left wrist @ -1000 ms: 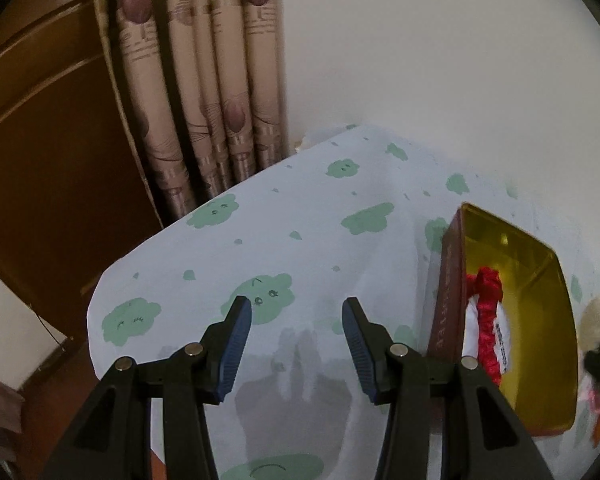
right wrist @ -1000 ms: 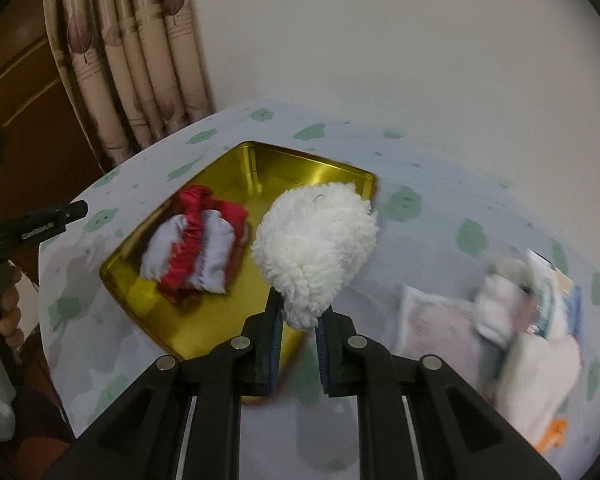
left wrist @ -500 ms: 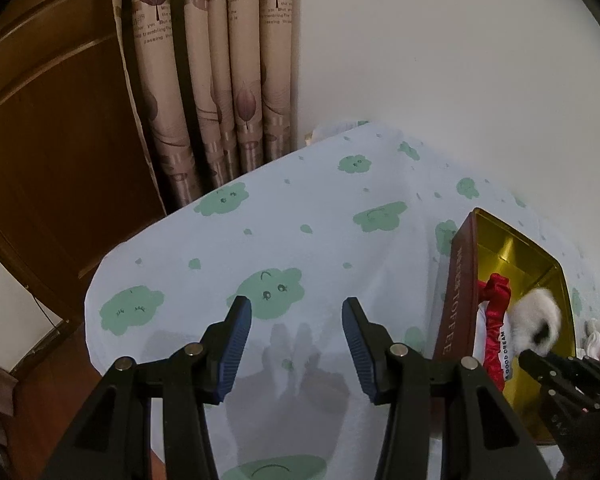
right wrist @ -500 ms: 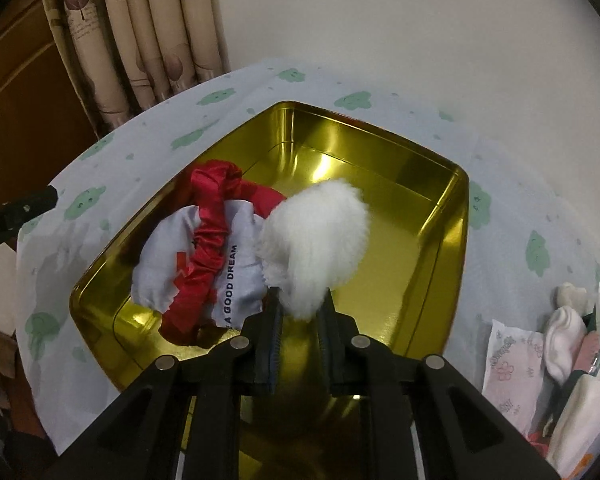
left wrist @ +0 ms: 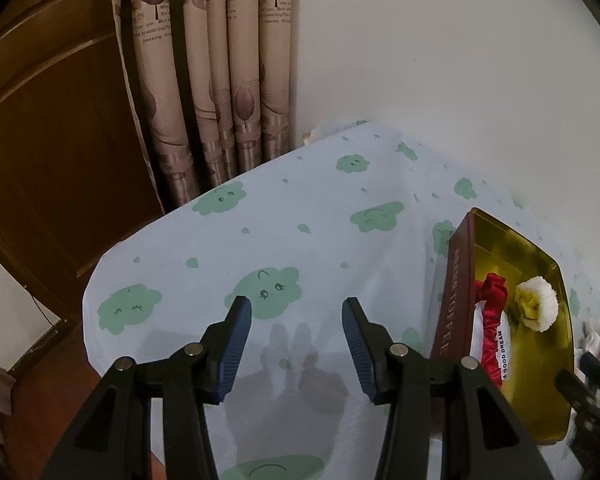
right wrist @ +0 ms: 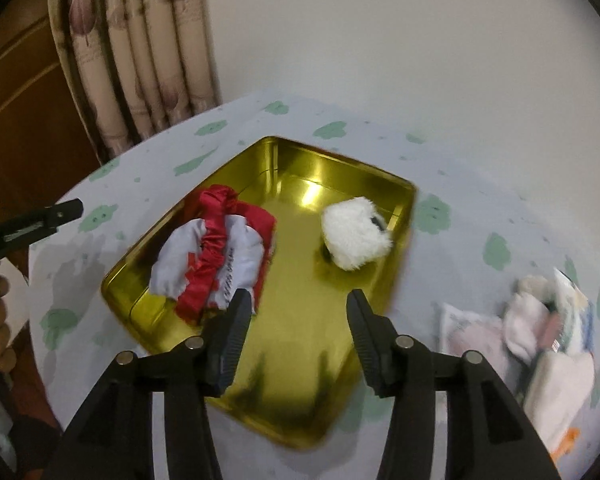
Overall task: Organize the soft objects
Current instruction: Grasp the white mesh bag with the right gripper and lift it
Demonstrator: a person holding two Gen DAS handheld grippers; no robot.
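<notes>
Left gripper (left wrist: 296, 344), right gripper (right wrist: 298, 332) – jaws apart, empty

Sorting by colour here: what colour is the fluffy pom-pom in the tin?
White; the fluffy pom-pom shows best in the right wrist view.

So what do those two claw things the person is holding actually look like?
Each hand-held gripper is a black plastic frame that forks into two angular arms with silver round rivets at the joints. The left one has ribbed dark-blue finger pads. The right one has the same build, with darker ribbed pads. No cables show.
</notes>
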